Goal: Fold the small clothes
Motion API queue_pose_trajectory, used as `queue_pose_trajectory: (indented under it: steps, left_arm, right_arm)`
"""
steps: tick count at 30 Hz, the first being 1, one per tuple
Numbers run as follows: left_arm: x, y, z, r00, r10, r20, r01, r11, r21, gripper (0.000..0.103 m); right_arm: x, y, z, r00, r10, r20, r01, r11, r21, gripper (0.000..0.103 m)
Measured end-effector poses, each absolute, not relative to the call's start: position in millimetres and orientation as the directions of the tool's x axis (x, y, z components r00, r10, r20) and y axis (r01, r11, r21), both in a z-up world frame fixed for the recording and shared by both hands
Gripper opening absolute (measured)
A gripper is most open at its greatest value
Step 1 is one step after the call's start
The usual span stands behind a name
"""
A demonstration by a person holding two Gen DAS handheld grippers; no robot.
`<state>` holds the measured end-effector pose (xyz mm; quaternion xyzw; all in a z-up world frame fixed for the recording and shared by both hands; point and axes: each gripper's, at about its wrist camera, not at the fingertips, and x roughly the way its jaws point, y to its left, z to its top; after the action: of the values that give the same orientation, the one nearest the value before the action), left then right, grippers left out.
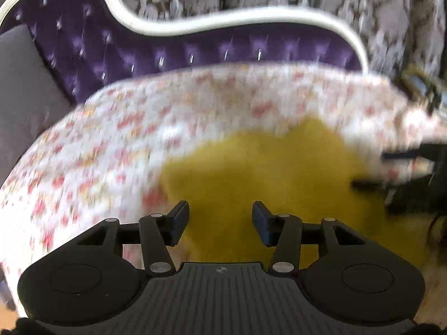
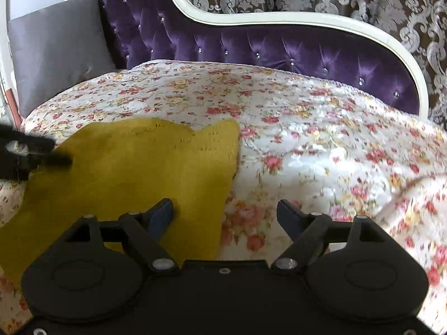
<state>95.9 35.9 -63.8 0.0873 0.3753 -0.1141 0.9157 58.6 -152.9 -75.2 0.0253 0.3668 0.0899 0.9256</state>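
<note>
1. Right wrist view shows your right gripper (image 2: 225,212) with its jaws spread wide and nothing between them; its left finger hangs over the right-hand edge of the yellow garment (image 2: 134,173), its right finger over the bare floral bedspread (image 2: 321,145).
2. Your left gripper (image 1: 220,220) stands about half open and empty, with the yellow cloth (image 1: 265,173) straight ahead of and beneath its fingertips. That view is smeared, so you cannot tell there whether the pads touch the fabric.
3. The garment lies flat on the bedspread, ahead of the purple tufted sofa back (image 2: 251,47) and the grey cushion (image 2: 56,50). Its far edge has two corners with a dip between.
4. Judging by the empty jaws over spread-out cloth, you are between folds: nothing is gripped, and the piece looks at most partly folded.
5. The next move calls for both grippers to come down onto matching edges or corners, pinch only the yellow layer and not the bedspread beneath, then lift and carry it across together so the fold lands square.
</note>
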Motion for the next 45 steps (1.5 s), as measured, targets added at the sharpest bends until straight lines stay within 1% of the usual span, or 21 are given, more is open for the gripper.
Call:
queue_pose_trajectory:
  steps: [2,3,6,8,10,13,15,17,21,26,28,30,32,34,38,41,45]
  left_arm:
    - [92,44,-74,0.672,-0.152,-0.725,0.236,0.972,0.014,0.05]
    - [90,49,-73,0.676,-0.16,-0.719,0.21,0.978,-0.019,0.05]
    - [78,54,-55,0.709,-0.151,-0.689,0.179,0.983,-0.032,0.049]
    - [66,54,-45,0.729,-0.157,-0.667,0.171,0.984,-0.045,0.051]
    - [54,51,-33,0.745,-0.173,-0.644,0.166,0.984,-0.072,0.052]
    - [37,45,-24,0.76,-0.174,-0.626,0.161,0.984,-0.078,0.055]
    - [26,38,-20,0.767,-0.152,-0.624,0.142,0.988,-0.066,0.055]
    - [18,32,-17,0.762,-0.121,-0.637,0.12,0.992,-0.045,0.055]
    - [3,27,-12,0.753,-0.057,-0.655,0.063,0.998,-0.014,0.055]
    - [-15,33,-8,0.752,-0.079,-0.654,0.04,0.996,-0.074,0.055]
    - [-19,37,-9,0.739,-0.087,-0.668,0.024,0.994,-0.104,0.055]
    - [-23,39,-9,0.725,-0.096,-0.682,0.024,0.993,-0.114,0.055]
    - [-26,40,-10,0.716,-0.09,-0.693,0.011,0.993,-0.117,0.055]
    - [-30,39,-10,0.714,-0.071,-0.696,-0.007,0.994,-0.109,0.055]
    - [-41,37,-7,0.74,-0.024,-0.673,-0.041,0.996,-0.08,0.055]
    - [-46,37,-6,0.735,-0.037,-0.677,-0.038,0.995,-0.096,0.055]
    - [-49,29,-9,0.724,-0.027,-0.689,-0.007,0.999,-0.047,0.055]
  right_arm:
    - [54,-153,-73,0.71,0.177,-0.681,-0.14,0.984,0.111,0.088]
    - [52,-154,-72,0.707,0.176,-0.685,-0.138,0.984,0.111,0.088]
    - [40,-158,-60,0.709,0.184,-0.681,-0.121,0.983,0.14,0.091]
    - [29,-161,-49,0.717,0.186,-0.672,-0.108,0.982,0.156,0.099]
    - [20,-161,-40,0.722,0.205,-0.66,-0.104,0.976,0.189,0.102]
    - [7,-160,-30,0.713,0.239,-0.659,-0.106,0.966,0.236,0.102]
    - [-2,-156,-23,0.714,0.224,-0.663,-0.098,0.97,0.221,0.102]
    - [-11,-151,-18,0.718,0.209,-0.664,-0.094,0.974,0.206,0.102]
    - [-28,-148,-6,0.716,0.195,-0.671,-0.061,0.974,0.218,0.102]
    - [-44,-147,4,0.708,0.141,-0.692,0.019,0.976,0.218,0.102]
    - [-50,-144,7,0.708,0.085,-0.701,0.057,0.983,0.177,0.102]
    - [-56,-138,11,0.71,-0.009,-0.704,0.099,0.991,0.087,0.102]
    - [-62,-131,14,0.723,-0.069,-0.688,0.105,0.994,0.011,0.102]
    - [-64,-131,15,0.725,-0.056,-0.686,0.091,0.996,0.015,0.102]
    - [-67,-134,14,0.701,0.001,-0.713,0.082,0.993,0.083,0.102]
    - [-73,-132,12,0.686,0.021,-0.727,0.075,0.992,0.1,0.102]
    - [-80,-130,11,0.674,0.033,-0.738,0.067,0.992,0.105,0.102]
